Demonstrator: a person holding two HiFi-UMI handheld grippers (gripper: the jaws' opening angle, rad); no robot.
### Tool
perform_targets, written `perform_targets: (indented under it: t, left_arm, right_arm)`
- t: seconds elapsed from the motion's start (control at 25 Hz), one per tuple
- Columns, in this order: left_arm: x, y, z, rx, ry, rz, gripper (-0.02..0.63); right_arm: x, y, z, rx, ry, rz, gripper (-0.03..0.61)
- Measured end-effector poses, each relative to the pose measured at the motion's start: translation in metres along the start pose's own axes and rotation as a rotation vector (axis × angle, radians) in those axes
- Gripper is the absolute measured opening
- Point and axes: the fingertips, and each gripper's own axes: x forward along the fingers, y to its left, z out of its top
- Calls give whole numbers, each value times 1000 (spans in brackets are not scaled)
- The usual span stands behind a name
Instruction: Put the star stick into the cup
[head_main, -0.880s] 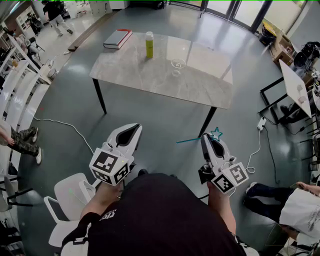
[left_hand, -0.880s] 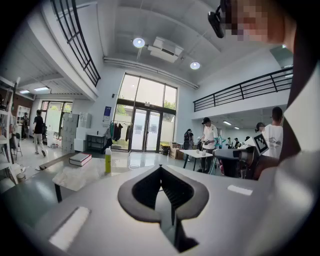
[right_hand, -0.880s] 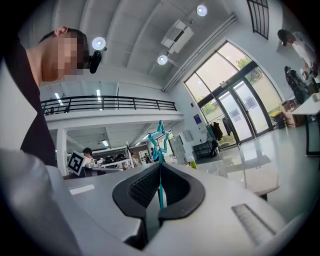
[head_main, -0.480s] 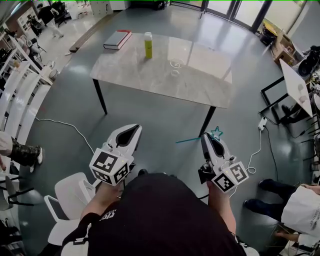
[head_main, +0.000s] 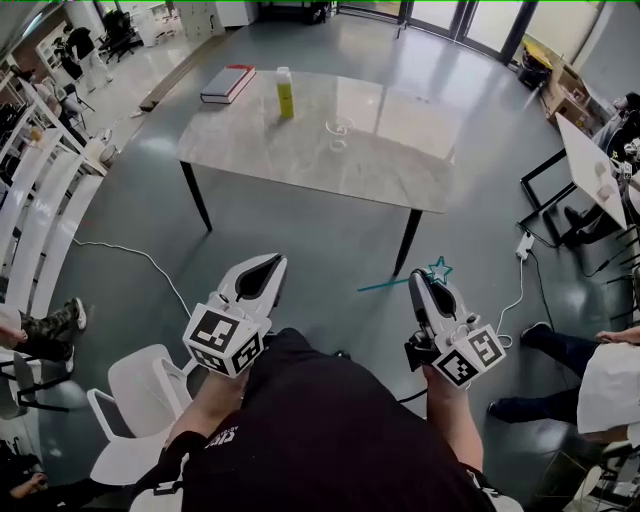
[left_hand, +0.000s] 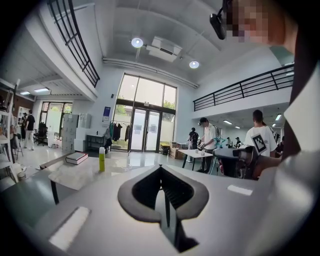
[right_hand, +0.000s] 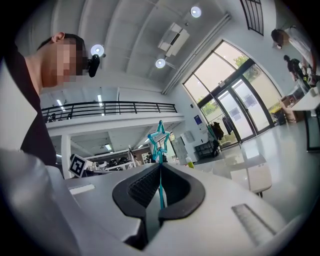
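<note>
Well short of goal: right gripper (head_main: 430, 285) pinches thin star stick (head_main: 437, 270) crosswise; left gripper (head_main: 262, 270) closed, empty. Glass cup (head_main: 338, 128) far off on surface (head_main: 280, 150). Risk: slim stick swivels in pinch, misses rim, tips light cup.

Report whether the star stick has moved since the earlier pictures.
No. The star stick, in the shut right gripper, stays just right of the table leg foot.
</note>
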Motion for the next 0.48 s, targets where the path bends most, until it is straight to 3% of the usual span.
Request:
perform_targets:
  t: [0.24,0.48]
  left_arm:
    - [7,-5,-18,-45,41,22,3]
    - [39,17,-12,-52,26,7,3]
  right_arm:
    - [-1,-11,-4,28,29,15,21]
    - [21,-32,1,15,32,-11,21]
